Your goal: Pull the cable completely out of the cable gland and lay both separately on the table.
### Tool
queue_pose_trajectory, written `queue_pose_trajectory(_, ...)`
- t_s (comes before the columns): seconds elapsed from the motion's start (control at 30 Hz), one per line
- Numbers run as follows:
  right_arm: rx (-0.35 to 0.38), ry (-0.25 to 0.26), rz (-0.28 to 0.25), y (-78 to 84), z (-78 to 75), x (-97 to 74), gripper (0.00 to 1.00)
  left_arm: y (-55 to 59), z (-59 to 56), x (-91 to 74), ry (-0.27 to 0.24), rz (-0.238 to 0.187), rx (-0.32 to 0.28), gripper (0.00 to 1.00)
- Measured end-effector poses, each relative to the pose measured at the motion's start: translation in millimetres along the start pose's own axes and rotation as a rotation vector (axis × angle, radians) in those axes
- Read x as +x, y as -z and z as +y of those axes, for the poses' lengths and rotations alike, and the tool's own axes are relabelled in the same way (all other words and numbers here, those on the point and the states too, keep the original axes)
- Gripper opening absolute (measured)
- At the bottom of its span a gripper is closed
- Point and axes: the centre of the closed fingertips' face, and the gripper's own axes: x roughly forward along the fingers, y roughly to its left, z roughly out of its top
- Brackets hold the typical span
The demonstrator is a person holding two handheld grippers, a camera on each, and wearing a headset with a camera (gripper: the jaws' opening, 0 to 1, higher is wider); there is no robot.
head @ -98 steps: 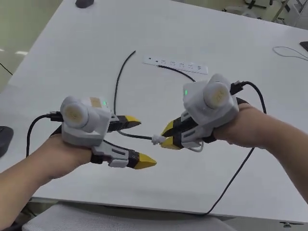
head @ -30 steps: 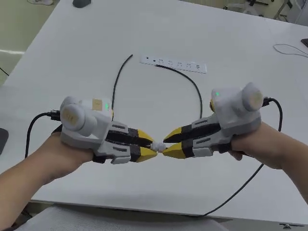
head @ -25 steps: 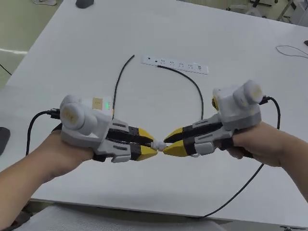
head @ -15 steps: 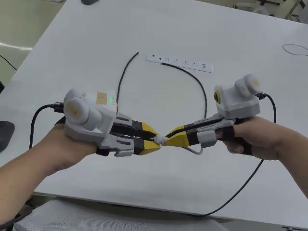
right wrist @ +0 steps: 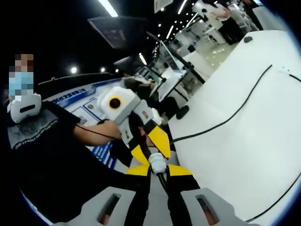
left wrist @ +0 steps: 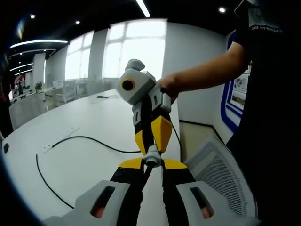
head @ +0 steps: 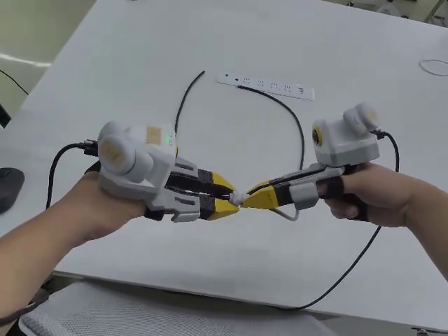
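Left hand: the person's left hand [head: 105, 210] is wrapped round the handle of the grey, black and yellow-tipped left gripper [head: 229, 198], raised above the near edge of the table.
Right hand: the right hand [head: 371, 199] holds the matching right gripper [head: 248, 199] level, pointed straight at the other one.
Left gripper state: its jaws are drawn in to a narrow gap, pinching the thin black cable [head: 180, 112] right where it leaves the gland; in the left gripper view the yellow tips sit on either side of the gland.
Right gripper state: its jaws are closed tight on the small white round cable gland [head: 236, 198], which sits between the yellow tips in the right gripper view [right wrist: 158, 163].
Gland position: in the air, between the two sets of tips, which nearly meet.
Cable position: still through the gland; it runs behind the left gripper, then lies in a long curve on the table, its free end near the power strip.
Table: white, flat worktop [head: 210, 42].
Far side: a white power strip [head: 266, 85] lies flat, its black cord [head: 290, 119] arcing toward the right gripper.
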Motion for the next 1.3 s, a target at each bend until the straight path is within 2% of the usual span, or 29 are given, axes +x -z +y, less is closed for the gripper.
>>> queue_pose_trajectory(0.07,-0.035,0.007,0.005,0.6,1.4,0.3,0.07,0.2,-0.3,0.3,0.004,0.003,-0.009,0.14)
queue_pose_trajectory(0.2,-0.159,0.054,0.033,1.9,-0.2,2.4,0.07,2.9,-0.1,0.3,0.009,0.010,-0.035,0.14)
queue_pose_trajectory(0.3,-0.198,0.074,0.048,3.3,0.5,3.8,0.07,4.6,-1.0,0.3,0.015,0.012,-0.050,0.14)
queue_pose_trajectory(0.33,-0.238,0.092,0.055,3.5,-0.3,4.3,0.07,5.2,-1.0,0.1,0.018,0.011,-0.054,0.14)
queue_pose_trajectory(0.43,-0.298,0.126,0.076,5.4,-0.5,5.7,0.07,7.1,-2.0,0.1,0.026,0.014,-0.069,0.14)
queue_pose_trajectory(0.47,-0.337,0.143,0.089,6.5,-0.9,6.2,0.07,8.6,-3.1,0.1,0.035,0.016,-0.096,0.14)
queue_pose_trajectory(0.57,-0.420,0.205,0.107,6.6,-2.0,7.1,0.07,9.5,-2.8,-0.2,0.037,0.014,-0.104,0.14)
queue_pose_trajectory(0.63,-0.500,0.247,0.095,3.5,-2.9,7.9,0.07,9.6,-1.4,-1.1,0.035,0.012,-0.117,0.14)
queue_pose_trajectory(0.67,-0.513,0.251,0.100,4.9,-2.0,8.1,0.07,9.6,-1.0,-1.8,0.037,0.010,-0.122,0.14)
queue_pose_trajectory(0.87,-0.709,0.326,0.158,9.1,-2.3,11.2,0.07,12.3,-4.6,-3.3,0.058,0.008,-0.168,0.14)
queue_pose_trajectory(0.9,-0.712,0.333,0.163,10.1,-3.1,11.0,0.07,13.3,-5.5,-3.4,0.062,0.011,-0.178,0.14)
queue_pose_trajectory(0.97,-0.767,0.352,0.185,11.5,-4.1,12.1,0.07,14.8,-6.3,-3.8,0.065,0.013,-0.183,0.14)
queue_pose_trajectory(1.07,-0.784,0.366,0.189,13.8,-6.0,13.7,0.07,17.3,-8.2,-5.3,0.071,0.017,-0.186,0.14)
queue_pose_trajectory(1.13,-0.787,0.374,0.183,12.4,-5.8,14.0,0.07,17.4,-8.4,-6.9,0.073,0.015,-0.185,0.14)
queue_pose_trajectory(1.2,-0.751,0.394,0.160,9.5,-6.5,13.7,0.08,16.7,-7.3,-8.2,0.072,0.008,-0.180,0.14)
queue_pose_trajectory(1.3,-0.758,0.406,0.143,6.3,-6.3,13.3,0.08,14.9,-5.3,-9.8,0.072,0.000,-0.181,0.14)
